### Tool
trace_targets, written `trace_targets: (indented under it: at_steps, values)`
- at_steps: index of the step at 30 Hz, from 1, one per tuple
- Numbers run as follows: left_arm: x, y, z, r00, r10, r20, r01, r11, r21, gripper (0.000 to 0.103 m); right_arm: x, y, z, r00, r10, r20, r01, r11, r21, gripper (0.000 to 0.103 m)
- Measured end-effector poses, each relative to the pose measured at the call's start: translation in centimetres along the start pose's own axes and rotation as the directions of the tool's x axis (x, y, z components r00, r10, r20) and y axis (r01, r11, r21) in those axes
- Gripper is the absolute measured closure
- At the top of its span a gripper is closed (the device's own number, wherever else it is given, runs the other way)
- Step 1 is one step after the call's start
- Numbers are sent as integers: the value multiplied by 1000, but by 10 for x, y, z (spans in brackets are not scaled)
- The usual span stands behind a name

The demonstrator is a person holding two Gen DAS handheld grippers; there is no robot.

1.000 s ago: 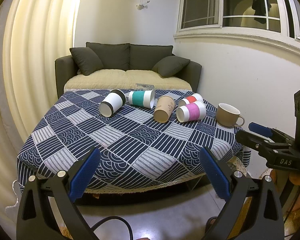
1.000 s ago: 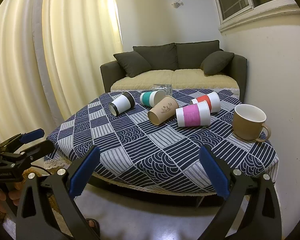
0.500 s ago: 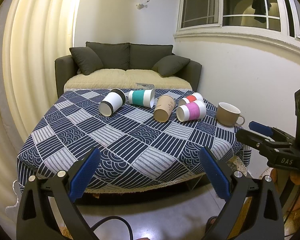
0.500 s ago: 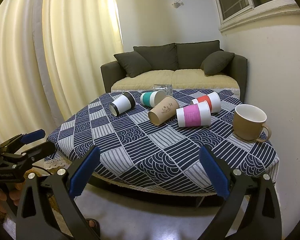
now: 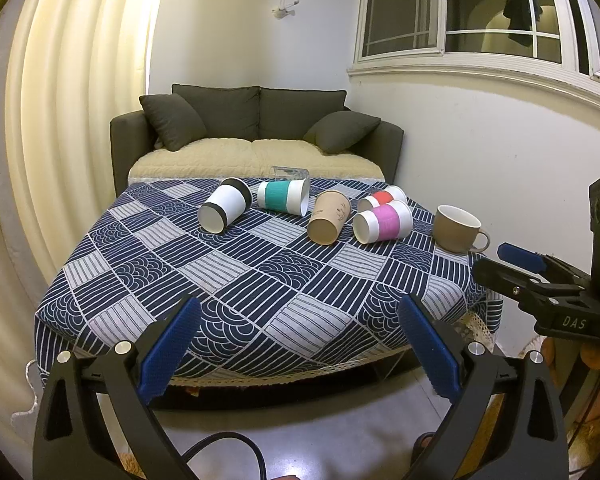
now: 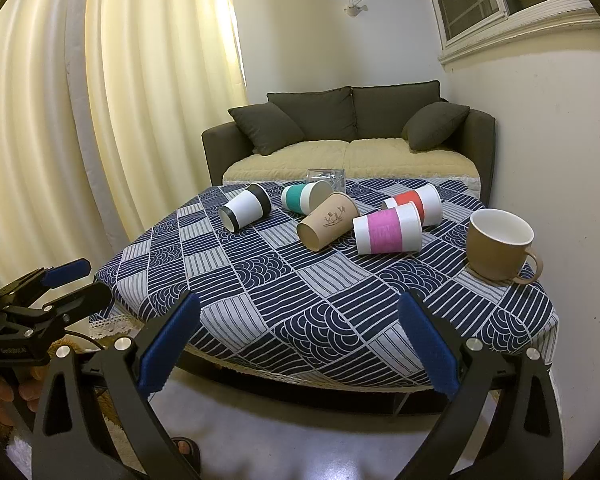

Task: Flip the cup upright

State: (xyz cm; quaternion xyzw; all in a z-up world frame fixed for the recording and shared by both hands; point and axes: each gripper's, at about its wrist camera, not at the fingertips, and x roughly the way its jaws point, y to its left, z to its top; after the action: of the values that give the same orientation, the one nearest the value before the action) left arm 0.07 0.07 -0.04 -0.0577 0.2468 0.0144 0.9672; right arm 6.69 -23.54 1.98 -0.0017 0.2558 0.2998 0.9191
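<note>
Left wrist view looks across a tabletop (image 5: 260, 292) covered in a navy and white patterned cloth, with the left gripper (image 5: 300, 344) in the foreground, its blue-padded fingers spread wide and holding nothing, short of the near edge of the cloth; five cups lie on their sides toward the far half of the cloth: a white cup with black bands (image 5: 225, 212) at the left, a teal cup (image 5: 284, 197) just behind and right of it, a brown paper cup (image 5: 329, 217) in the middle with its base facing the camera, a pink cup (image 5: 383, 222) just right of that, and a red cup (image 5: 382, 198) close behind the pink one; a tan mug (image 5: 458, 229) stands upright near the right edge, handle pointing right; a clear glass (image 5: 289, 173) sits at the far edge, behind the teal cup; the right gripper (image 5: 516, 266) shows at the right, beside the table corner, held by a hand; a dark sofa (image 5: 256, 136) with a cream cover stands behind the table; right wrist view shows the right gripper (image 6: 300, 344) likewise spread wide and empty, below the near edge of the cloth, with the left gripper (image 6: 70, 284) off to the left beside pale curtains (image 6: 140, 100), and the same cups lying across the far side.
</note>
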Motion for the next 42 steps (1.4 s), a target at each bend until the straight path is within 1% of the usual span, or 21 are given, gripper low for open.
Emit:
trace_targets:
  at_steps: [25,31,35,37,39,42]
  values:
    - [0,1,-1,1000,2,-6,-2,1000,4,7,4,2,-1,1000,2,-4,-2,1000,-2,5]
    - [4,-2,0,999,2,-36,-2,1000,7,7,4,1,-1,1000,0,-10,0,1000,7,5]
    - [11,1,10,998,-9,-62,9,1000,-4,7,8,2,7,1000,5,-18,-5,1000,-11,5]
    - [18,4,19,996,-30,-86,29,1000,-12,7,10,-1,16,1000,6,-9,-6,1000,-22,5]
    - [27,6,31,993,-53,-108,53,999,-2,7,14,-6,25,1000,8,-8,-9,1000,-25,5]
    - [39,8,46,988,-67,-138,70,997,17,7,20,-10,36,1000,12,-4,-12,1000,-29,5]
